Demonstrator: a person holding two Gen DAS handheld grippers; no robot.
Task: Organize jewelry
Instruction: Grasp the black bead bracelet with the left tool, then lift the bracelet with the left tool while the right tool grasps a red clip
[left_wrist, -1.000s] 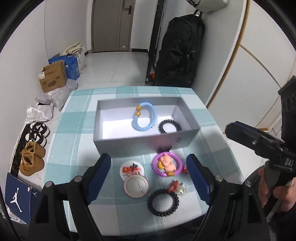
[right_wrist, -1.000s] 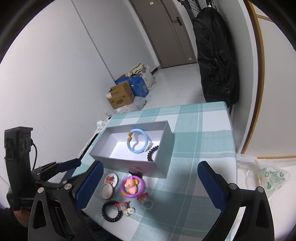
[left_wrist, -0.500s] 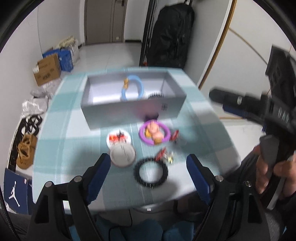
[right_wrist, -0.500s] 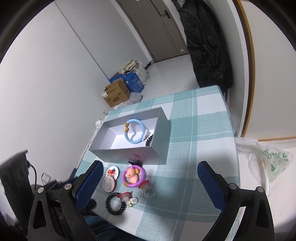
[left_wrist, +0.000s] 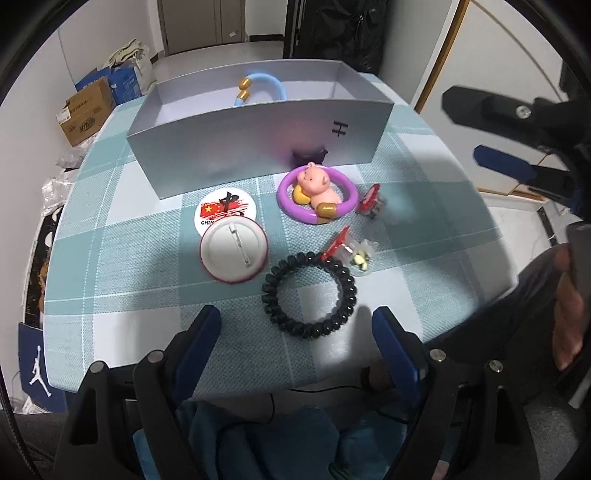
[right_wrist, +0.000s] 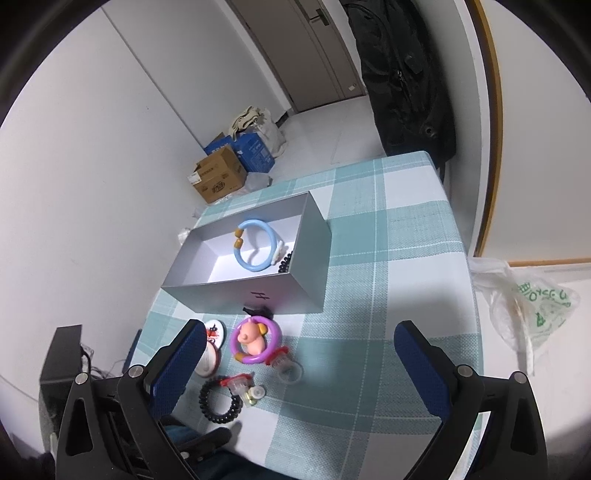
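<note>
Seen from both wrist cameras, a table with a teal and white checked cloth (left_wrist: 122, 254) holds scattered trinkets in front of a grey box.

Nearest, the left gripper (left_wrist: 297, 325) hovers low over the table's front edge, its blue-padded fingers spread wide and holding nothing. Just beyond its fingertips lies a black spiral hair tie (left_wrist: 309, 294), flat on the cloth. It looks light, springy and soft; a good hold would likely be across one side of the coil, where the ridges should resist slipping.

The right gripper (right_wrist: 295, 354) hangs higher and further back, also spread wide and empty.

Touching the hair tie's far edge is a small red and clear hair clip (left_wrist: 349, 248), with a second one (left_wrist: 372, 201) further right. To the left, two round pin badges (left_wrist: 232, 247) overlap. Behind them sits a purple bracelet with a pink pig charm (left_wrist: 317, 192), probably rigid and smooth, best pinched across its band.

Furthest is the open grey box (left_wrist: 258, 144), already holding a blue bracelet (right_wrist: 255, 249) and a dark beaded item (right_wrist: 285, 263) against its right wall.
</note>
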